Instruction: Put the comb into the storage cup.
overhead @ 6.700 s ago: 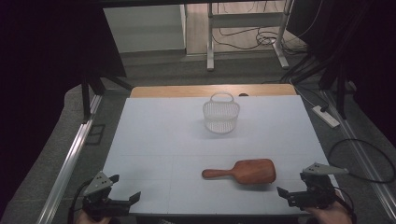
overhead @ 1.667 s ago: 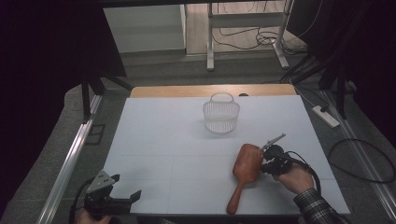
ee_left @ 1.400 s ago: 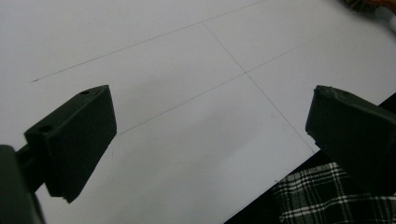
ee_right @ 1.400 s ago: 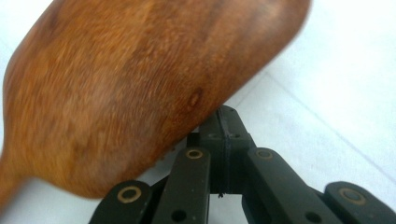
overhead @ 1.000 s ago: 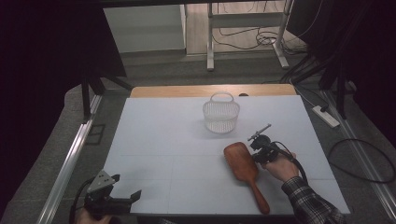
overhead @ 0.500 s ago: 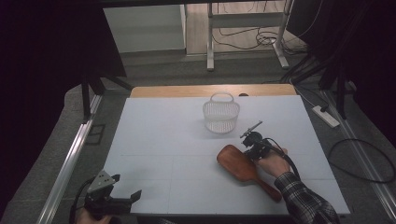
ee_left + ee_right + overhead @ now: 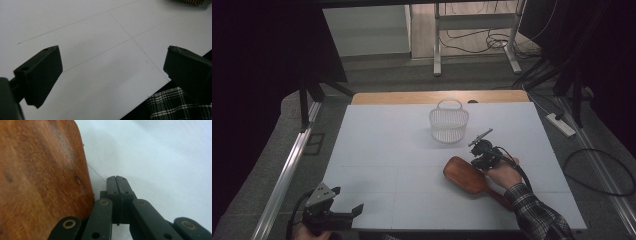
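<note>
A brown wooden hairbrush (image 7: 464, 175) lies back-up on the white table (image 7: 387, 150), right of centre, its handle pointing to the front right. My right gripper (image 7: 477, 159) sits at the far right edge of the brush head, its jaws pressed together with nothing between them. In the right gripper view the shut tips (image 7: 116, 178) rest beside the brush's rim (image 7: 42, 177). My left gripper (image 7: 346, 199) hovers open at the front left corner; in its own view the jaws (image 7: 112, 57) stand wide apart over bare table.
A white wire basket (image 7: 448, 122) stands upright at the back centre, just beyond the right gripper. A plaid sleeve (image 7: 532, 210) reaches in from the front right. Brush bristles (image 7: 190, 2) show at the top of the left gripper view.
The right gripper came in from the front right corner and pushed the brush head leftward and away. The brush has swung round, so its handle went from pointing left to front right. Left gripper unmoved.
</note>
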The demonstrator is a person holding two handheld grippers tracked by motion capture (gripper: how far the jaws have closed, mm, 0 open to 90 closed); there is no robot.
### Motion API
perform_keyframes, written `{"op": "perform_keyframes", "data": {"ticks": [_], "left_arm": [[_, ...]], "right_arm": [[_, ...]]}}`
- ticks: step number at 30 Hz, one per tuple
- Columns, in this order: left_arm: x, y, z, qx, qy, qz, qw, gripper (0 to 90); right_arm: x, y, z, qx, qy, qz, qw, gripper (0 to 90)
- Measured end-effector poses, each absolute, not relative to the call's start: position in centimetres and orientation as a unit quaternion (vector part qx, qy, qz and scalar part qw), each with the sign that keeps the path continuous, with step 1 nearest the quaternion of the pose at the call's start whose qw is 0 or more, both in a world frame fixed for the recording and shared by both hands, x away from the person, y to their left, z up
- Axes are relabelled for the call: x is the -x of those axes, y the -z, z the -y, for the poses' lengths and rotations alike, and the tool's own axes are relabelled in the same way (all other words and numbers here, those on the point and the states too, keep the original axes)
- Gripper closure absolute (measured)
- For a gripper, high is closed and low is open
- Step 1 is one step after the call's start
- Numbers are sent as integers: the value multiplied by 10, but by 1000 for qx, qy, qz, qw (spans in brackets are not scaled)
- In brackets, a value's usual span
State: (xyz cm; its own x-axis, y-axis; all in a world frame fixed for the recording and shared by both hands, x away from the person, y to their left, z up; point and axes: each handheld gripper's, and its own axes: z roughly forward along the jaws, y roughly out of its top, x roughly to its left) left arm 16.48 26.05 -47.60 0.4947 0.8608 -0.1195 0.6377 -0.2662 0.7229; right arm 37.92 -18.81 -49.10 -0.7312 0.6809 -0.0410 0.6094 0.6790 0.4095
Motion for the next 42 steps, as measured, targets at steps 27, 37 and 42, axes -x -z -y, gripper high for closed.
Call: {"op": "perform_keyframes", "data": {"ticks": [27,37,42], "left_arm": [[-164,476,-260,-783,-154,-477,369,32],[-164,476,-260,-784,-154,-476,368,32],[-164,476,-260,-784,-154,-476,368,31]], "right_arm": [[-317,453,225,-344,-279,-889,116,402],[-298,450,236,-351,-287,-884,110,152],[-291,451,242,-352,-289,-884,103,34]]}}
